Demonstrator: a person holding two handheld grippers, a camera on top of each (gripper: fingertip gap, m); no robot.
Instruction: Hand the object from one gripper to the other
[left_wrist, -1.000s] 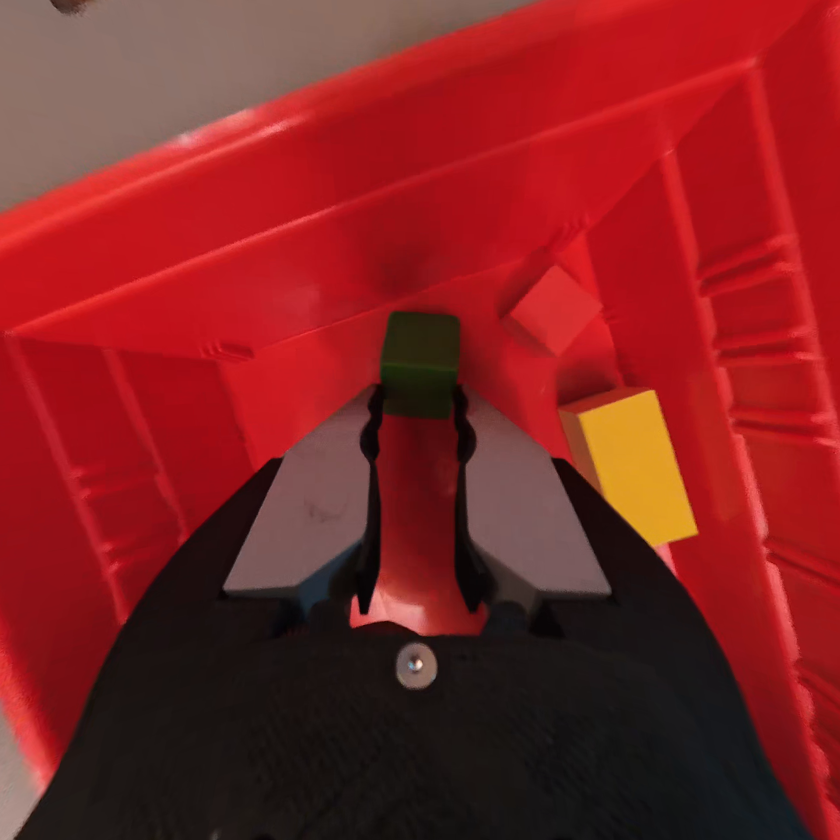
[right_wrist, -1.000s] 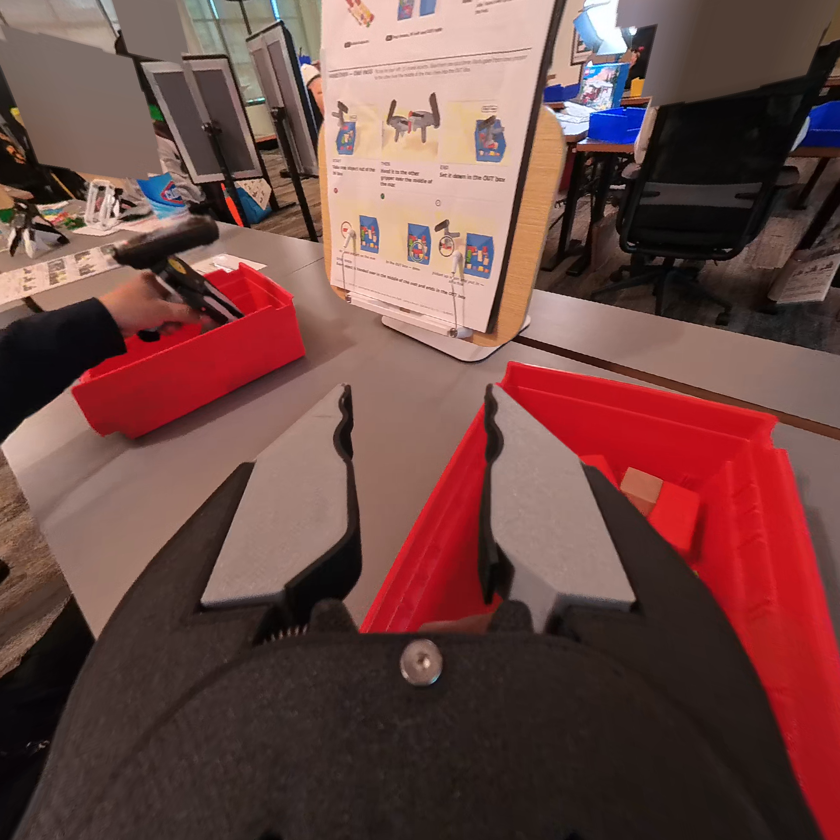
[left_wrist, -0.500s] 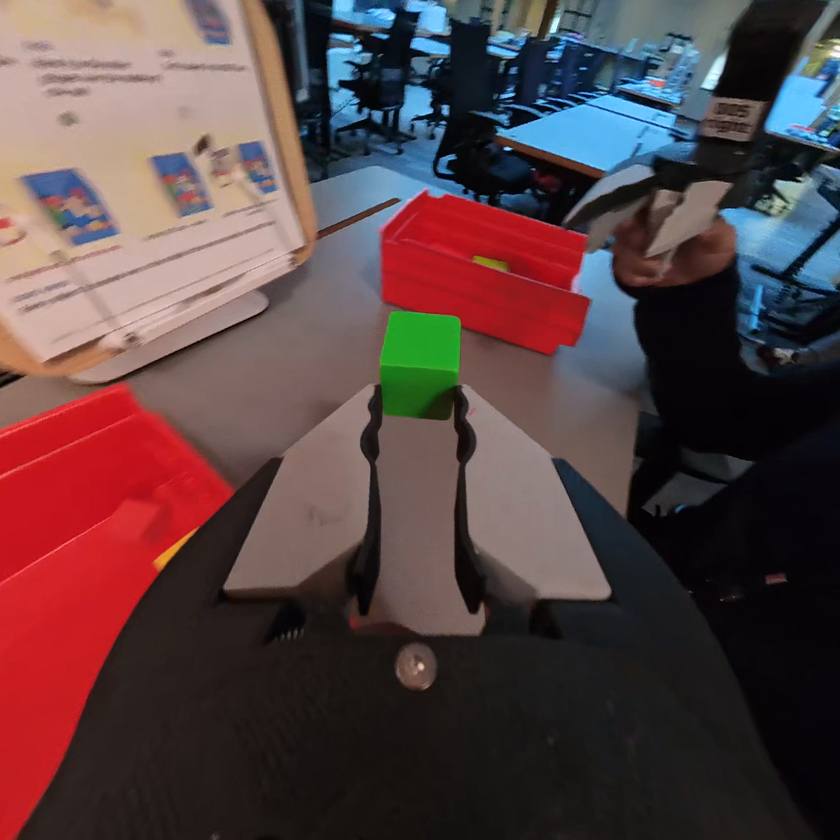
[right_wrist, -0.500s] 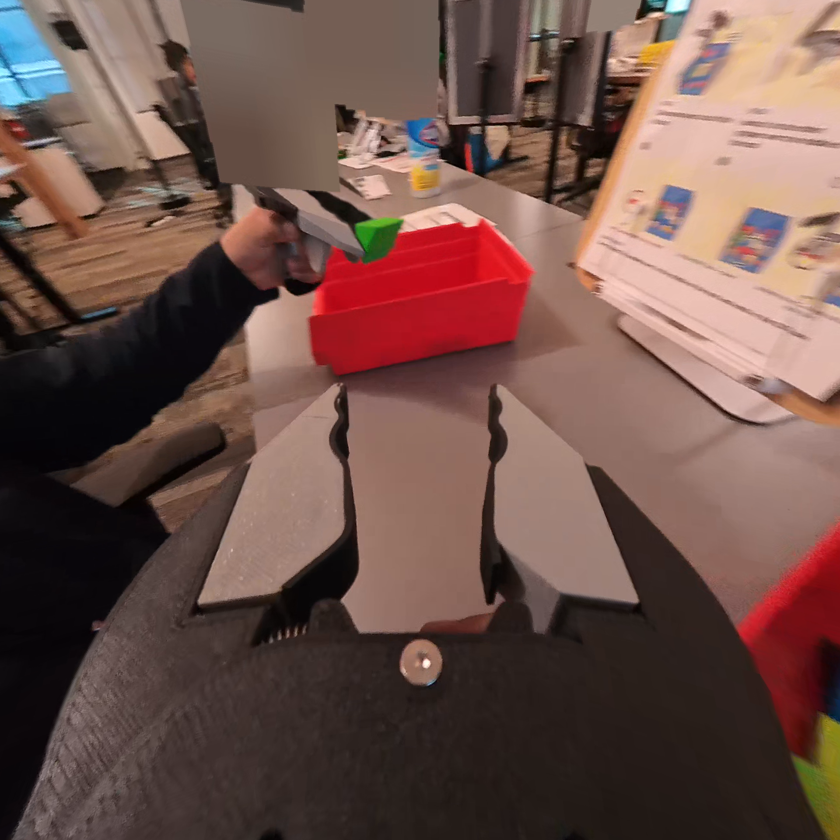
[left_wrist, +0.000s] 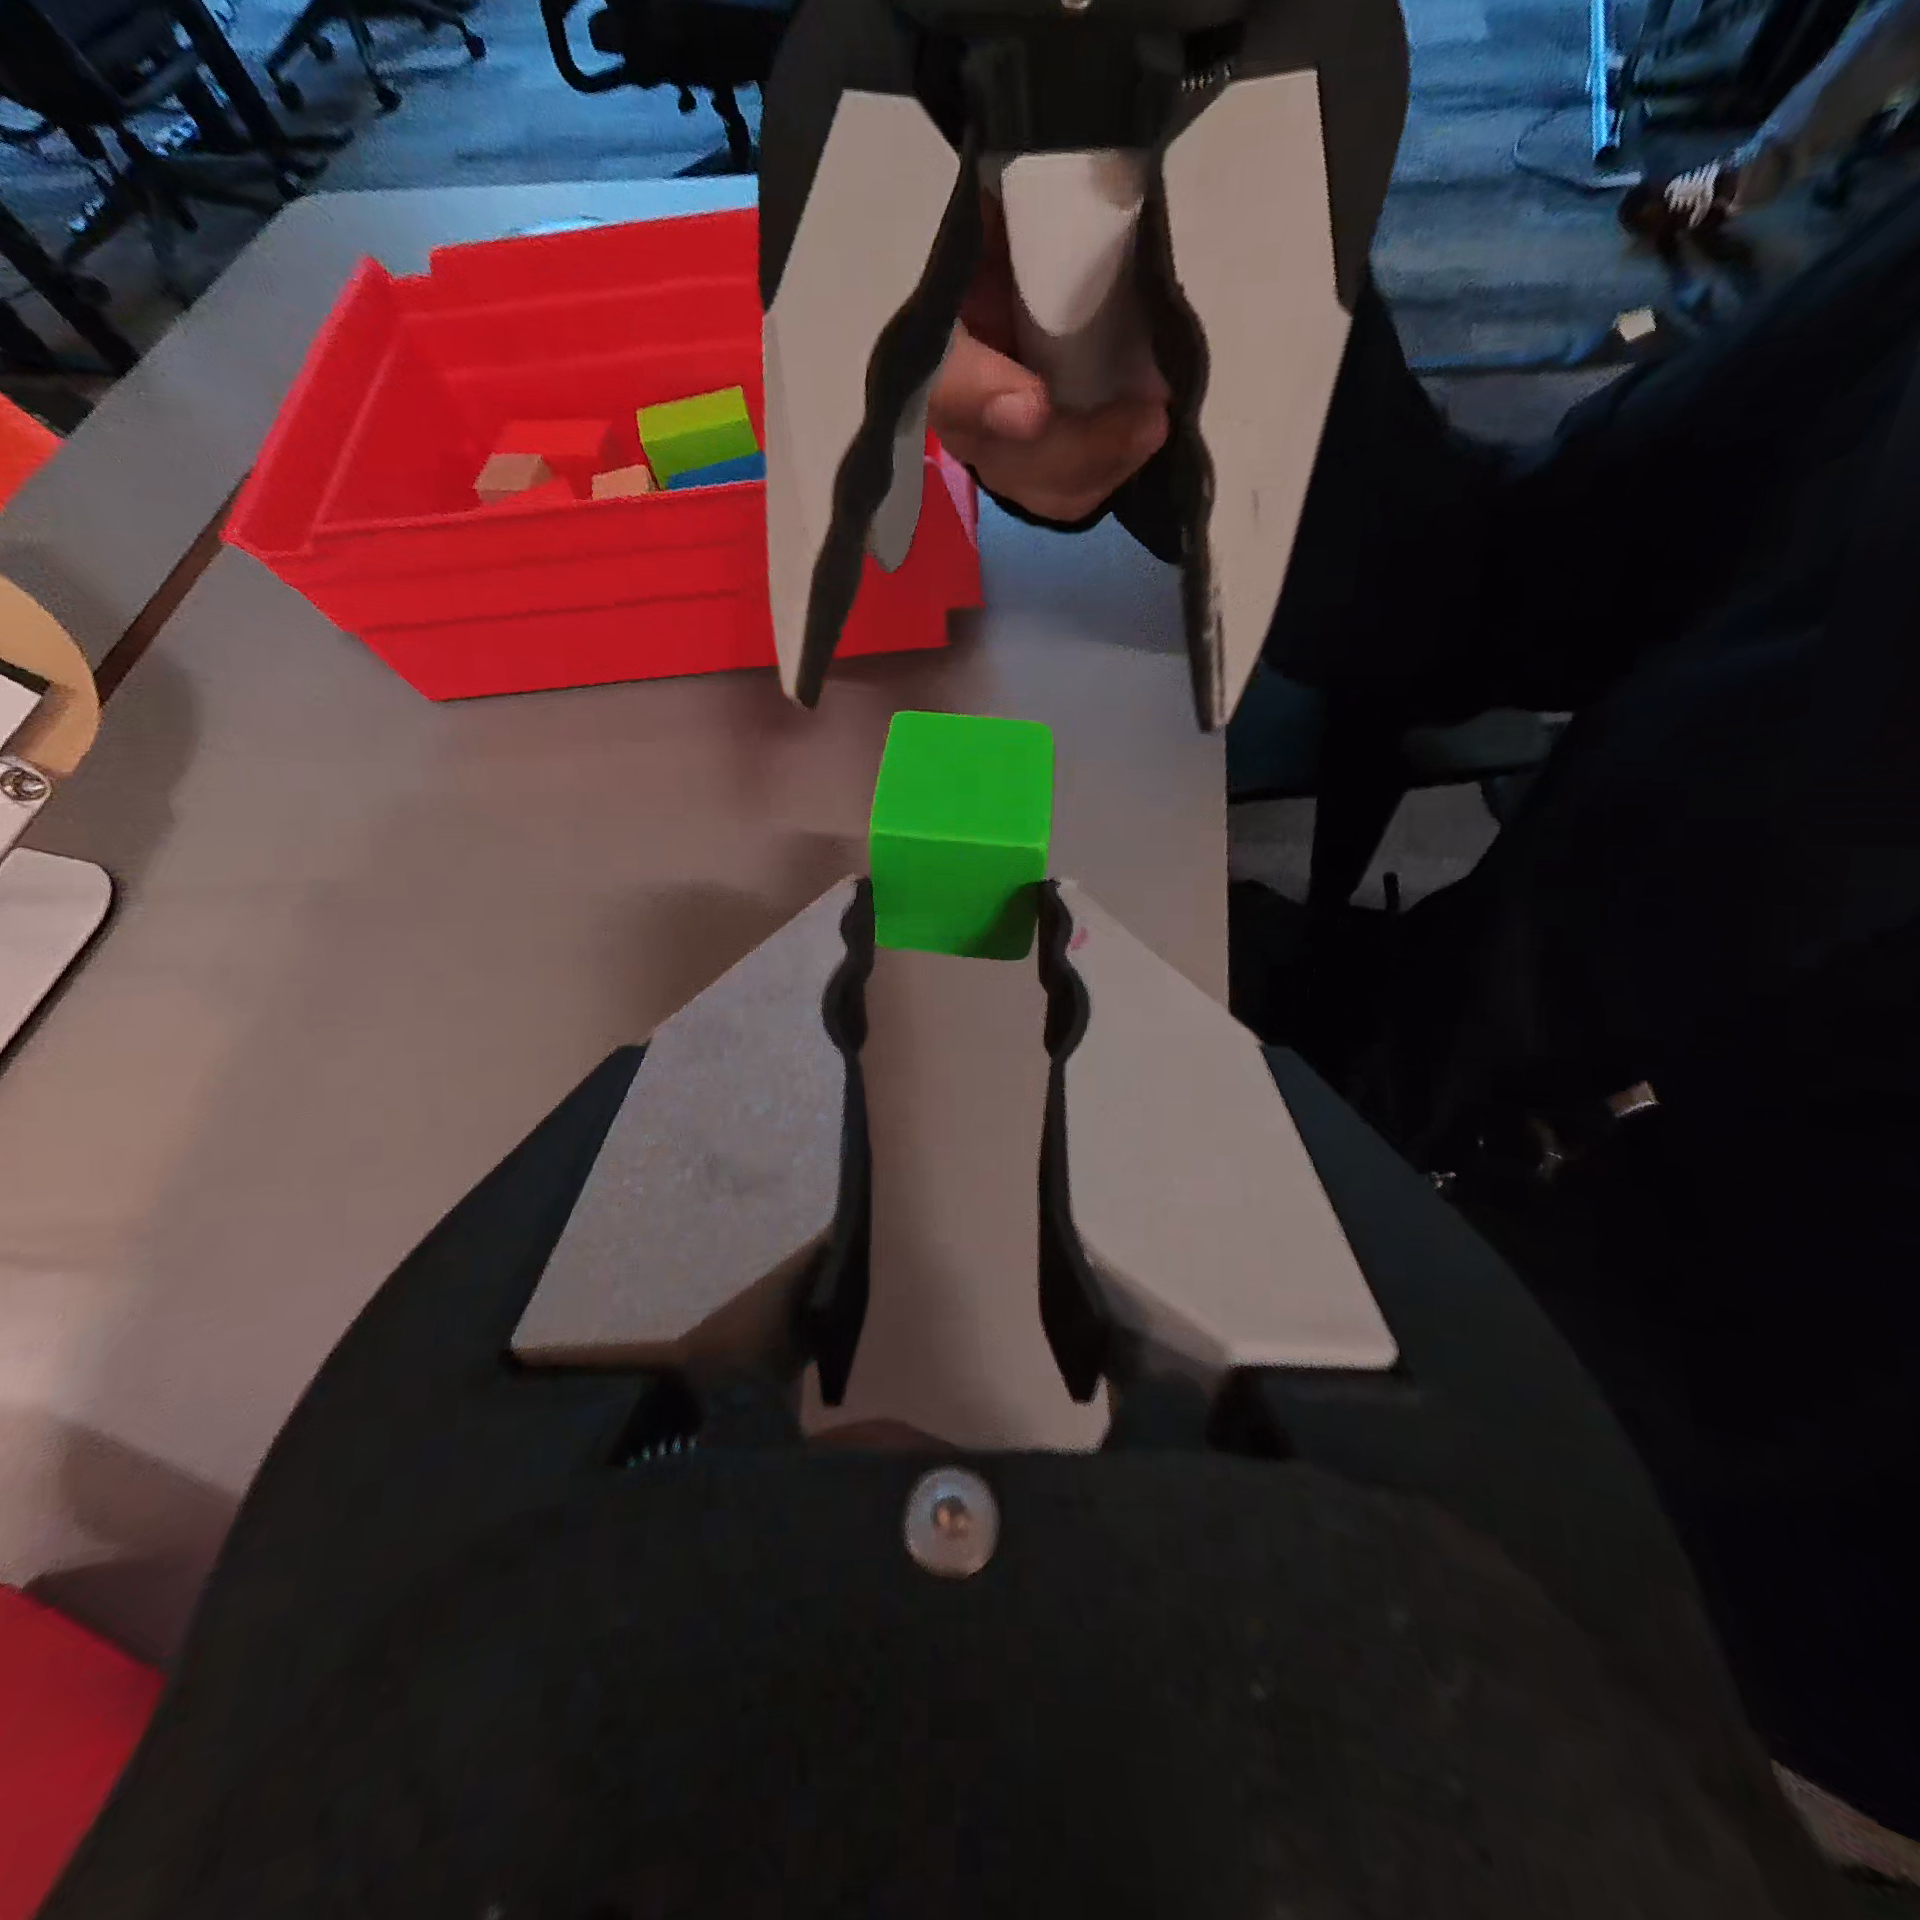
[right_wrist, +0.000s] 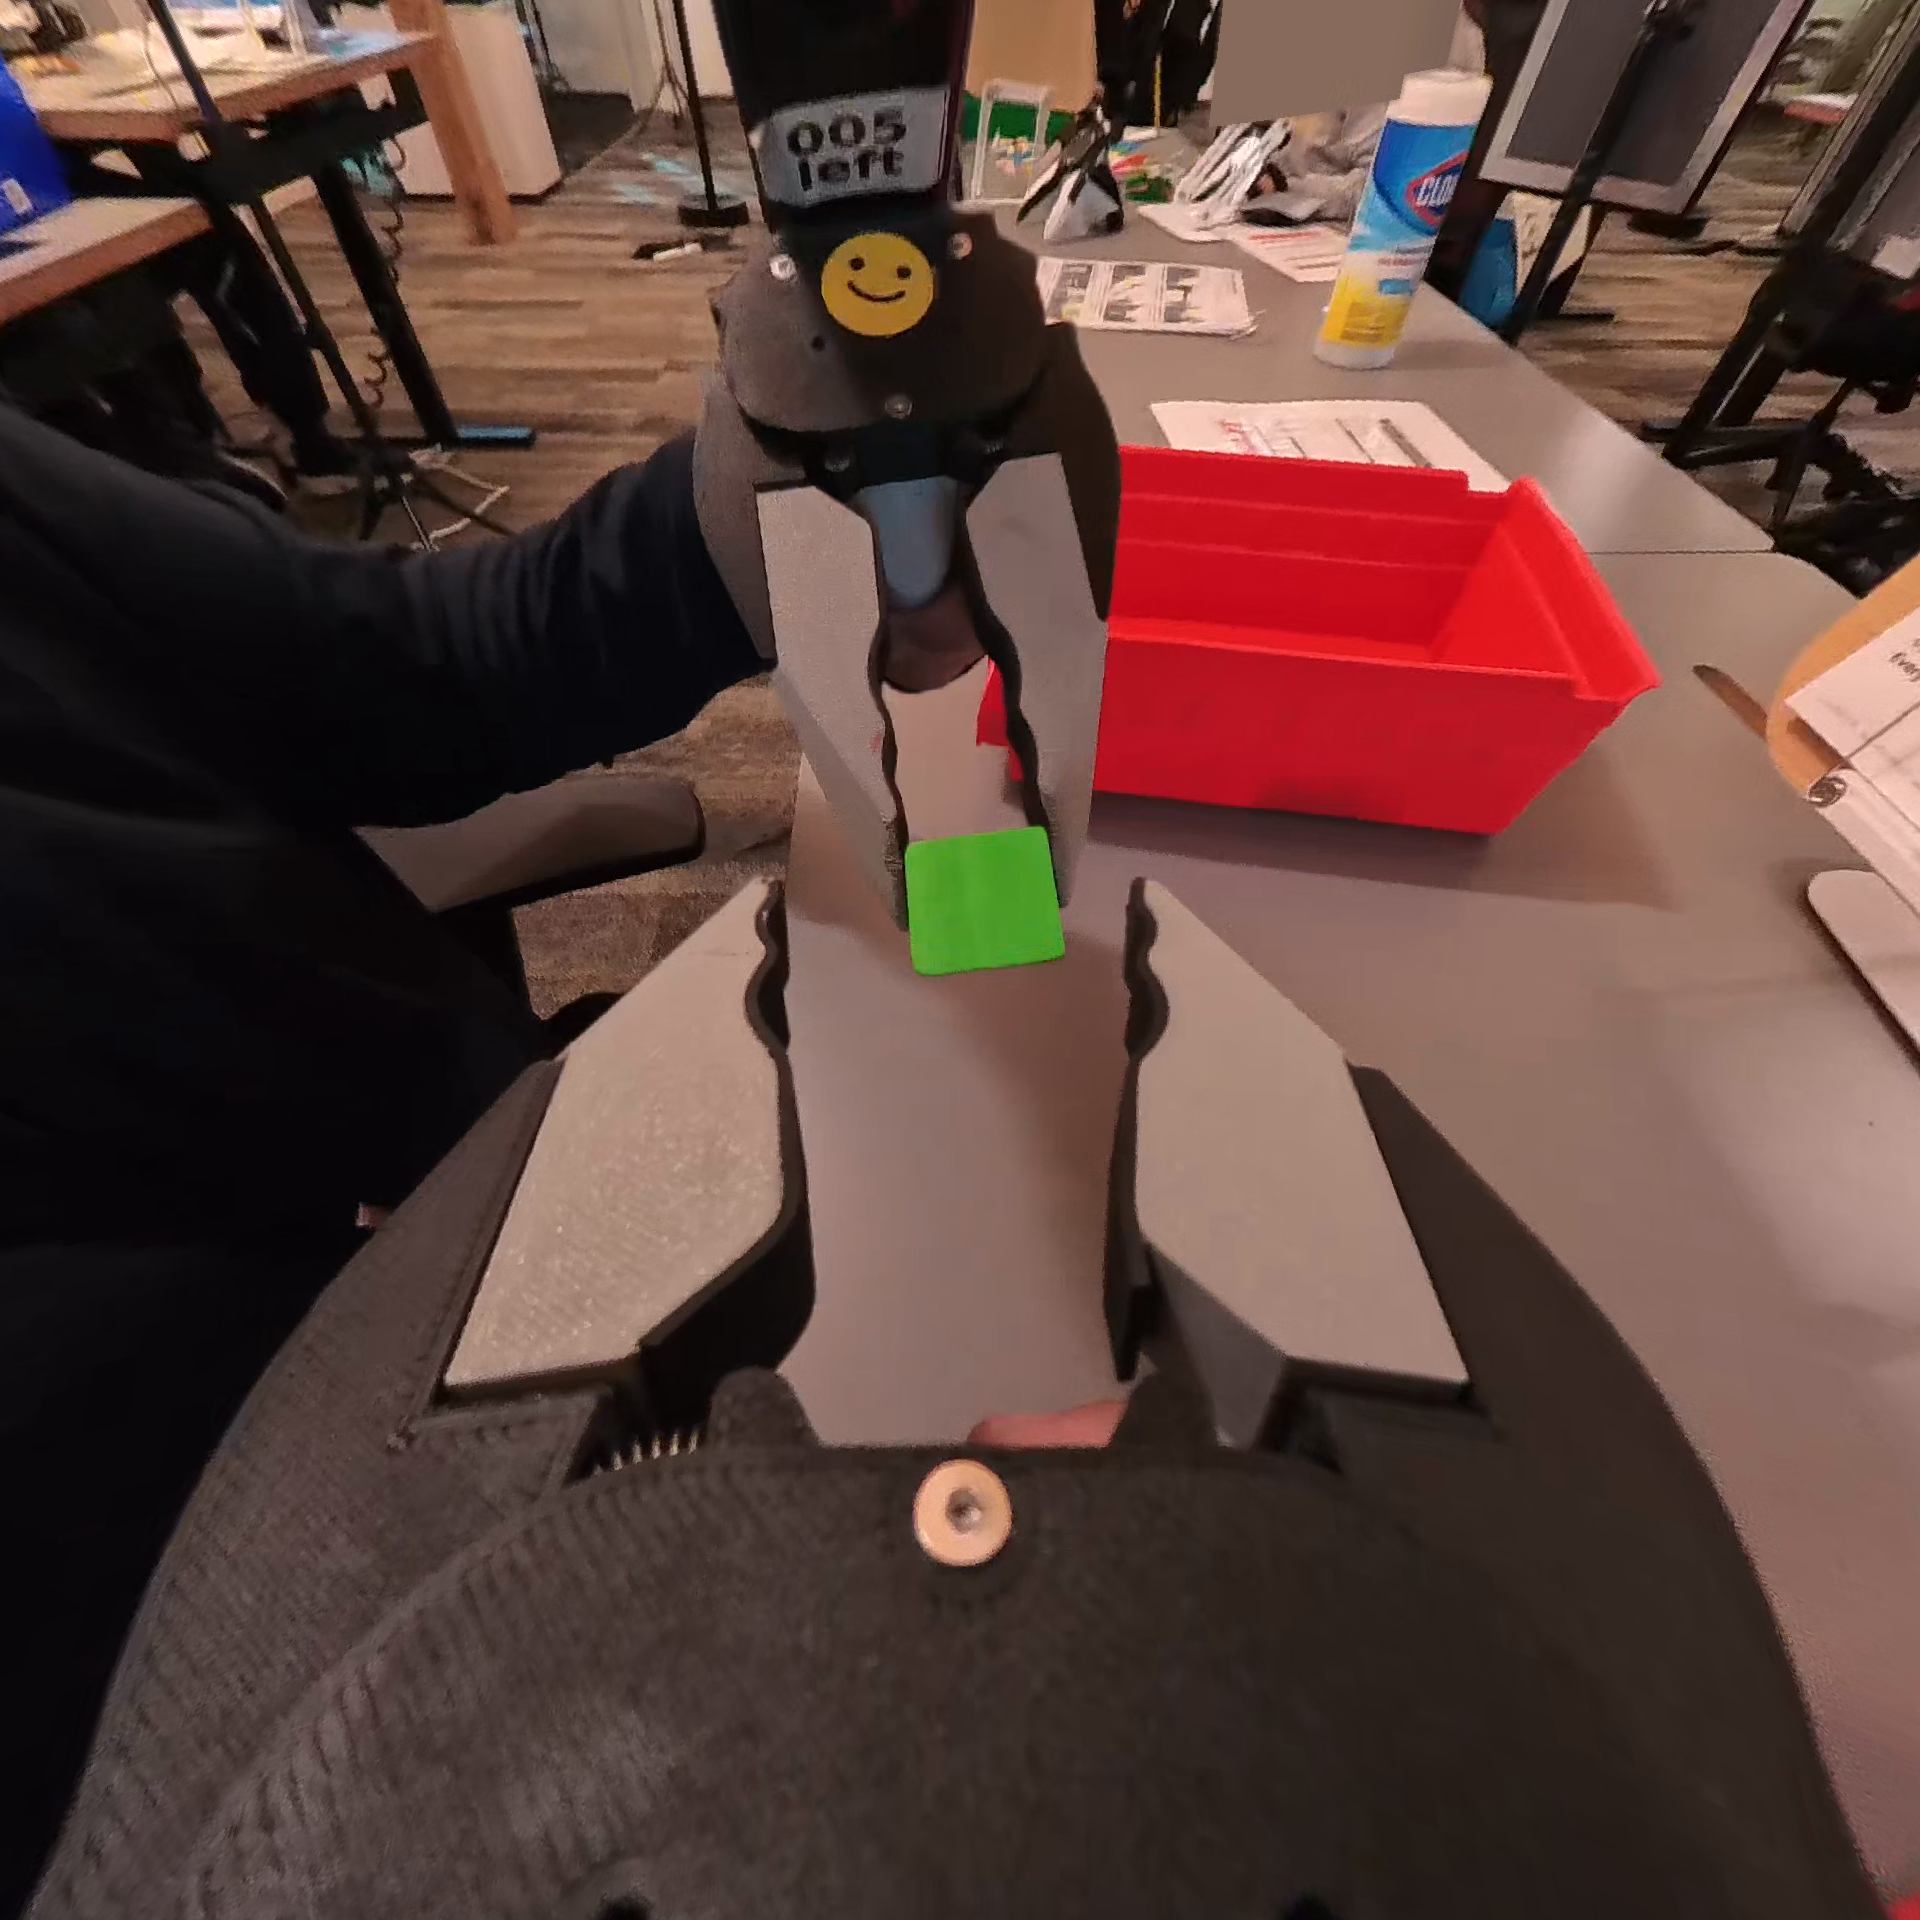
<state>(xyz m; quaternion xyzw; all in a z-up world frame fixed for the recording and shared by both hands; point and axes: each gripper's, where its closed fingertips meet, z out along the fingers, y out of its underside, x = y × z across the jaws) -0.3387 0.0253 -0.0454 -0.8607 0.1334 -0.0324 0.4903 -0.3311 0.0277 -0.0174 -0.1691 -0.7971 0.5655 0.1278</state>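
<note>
**Green cube held out between two facing grippers**

Left wrist view: the left gripper (left_wrist: 958, 914) is closed on a green cube (left_wrist: 961, 831), both black-edged fingertips (left_wrist: 857, 914) pressed against the cube's sides, so that most of the cube sticks out past the tips. At 12 o'clock from it the right gripper (left_wrist: 1003, 707) points back at the cube, its jaws spread wider than the cube and gripping nothing, the tips just short of it. A hand (left_wrist: 1039, 436) shows behind those fingers. At 10 o'clock a red bin (left_wrist: 540, 613) stands on the grey table (left_wrist: 416, 935), with a green-and-blue block (left_wrist: 698, 434), red blocks (left_wrist: 561, 447) and tan blocks (left_wrist: 514, 478) inside.

Right wrist view: the right gripper (right_wrist: 951, 914) hangs wide open, nothing between its fingers (right_wrist: 675, 1143). Just beyond the tips, at 12 o'clock, the left gripper (right_wrist: 982, 883) points toward the camera, pinching the green cube (right_wrist: 984, 901) at its very tip above the table (right_wrist: 1455, 1039). A dark sleeve (right_wrist: 364, 644) reaches in from 9 o'clock. A second red bin (right_wrist: 1351, 727) stands at 2 o'clock, a white bottle (right_wrist: 1392, 229) farther off at 1 o'clock.
</note>
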